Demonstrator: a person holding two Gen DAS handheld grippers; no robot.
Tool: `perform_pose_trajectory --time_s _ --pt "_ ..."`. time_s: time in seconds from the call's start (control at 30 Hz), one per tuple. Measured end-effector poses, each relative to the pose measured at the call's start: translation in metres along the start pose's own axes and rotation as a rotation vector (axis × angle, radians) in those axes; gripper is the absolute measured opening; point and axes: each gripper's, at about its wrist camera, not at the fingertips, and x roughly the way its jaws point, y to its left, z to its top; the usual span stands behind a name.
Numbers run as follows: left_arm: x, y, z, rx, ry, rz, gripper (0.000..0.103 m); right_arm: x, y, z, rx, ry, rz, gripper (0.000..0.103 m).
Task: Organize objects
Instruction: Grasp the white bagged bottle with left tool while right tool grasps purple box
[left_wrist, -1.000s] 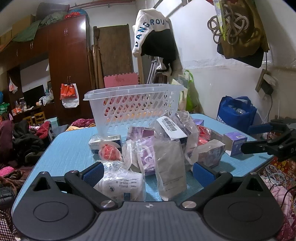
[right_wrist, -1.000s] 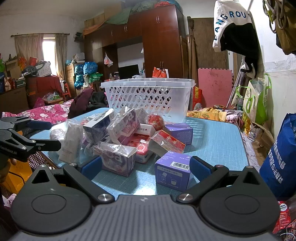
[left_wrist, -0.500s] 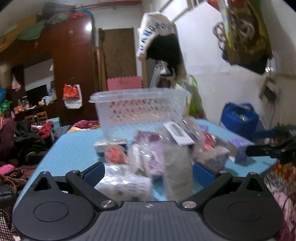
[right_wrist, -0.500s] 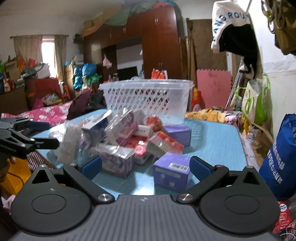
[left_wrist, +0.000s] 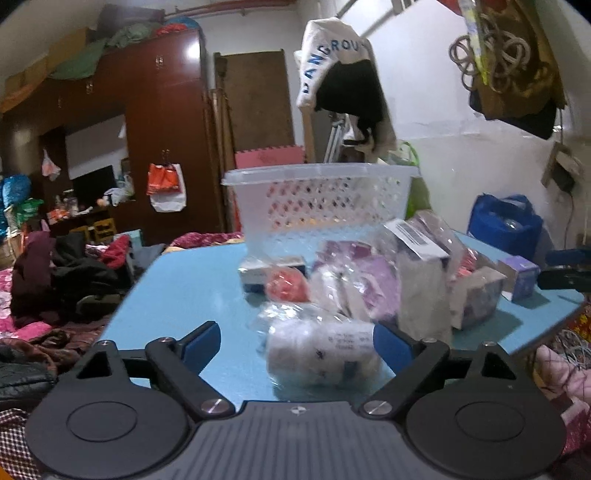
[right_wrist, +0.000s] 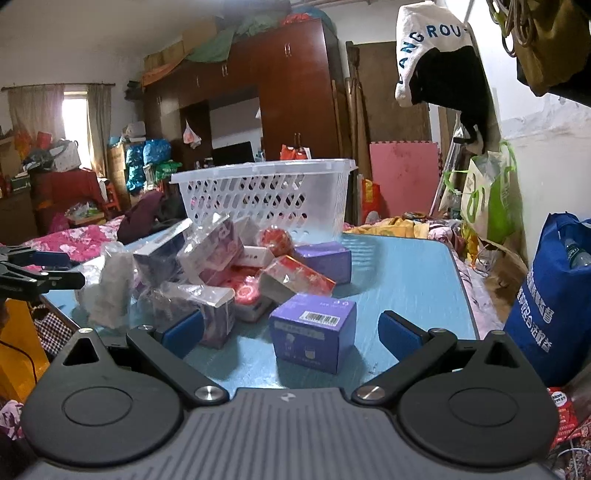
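Cluttered bedroom: wardrobe (right_wrist: 295, 92), bedding (right_wrist: 74, 240).

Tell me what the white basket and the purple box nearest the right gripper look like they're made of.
The white basket looks like moulded plastic, slightly translucent: its walls are a regular lattice of holes under a smooth rim. The purple box looks like printed cardboard with a matte finish: crisp folded edges and a barcode label on top.

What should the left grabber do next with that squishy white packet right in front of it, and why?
Probably keep closing on the white packet. The left gripper has just been closing, the packet already lies between its blue pads, the right-hand pad looks about touching and the other apart. The white basket behind the pile looks like where it belongs.
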Motion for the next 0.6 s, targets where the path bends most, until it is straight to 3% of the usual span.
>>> perform_pose_trajectory --time_s 0.23,0.37,0.43,0.5,0.6 --pt "0.007 -0.011 -0.008 -0.003 0.021 -0.028 0.093 0.014 0.004 -0.005 -0.001 0.016 -0.049 0.098" --pt "0.015 -0.019 -0.015 0.016 0.039 -0.016 0.093 0.017 0.009 -0.008 -0.026 0.022 -0.071 0.084" --pt "0.018 -0.017 -0.017 0.003 0.047 -0.01 0.084 0.017 0.008 -0.008 -0.022 0.022 -0.076 0.076" --pt "0.017 -0.016 -0.017 -0.011 0.038 -0.006 0.081 0.015 0.005 -0.008 -0.008 0.017 -0.072 0.058" --pt "0.015 -0.016 -0.018 -0.011 0.016 0.0 0.081 0.013 0.003 -0.007 -0.001 0.017 -0.06 0.058"
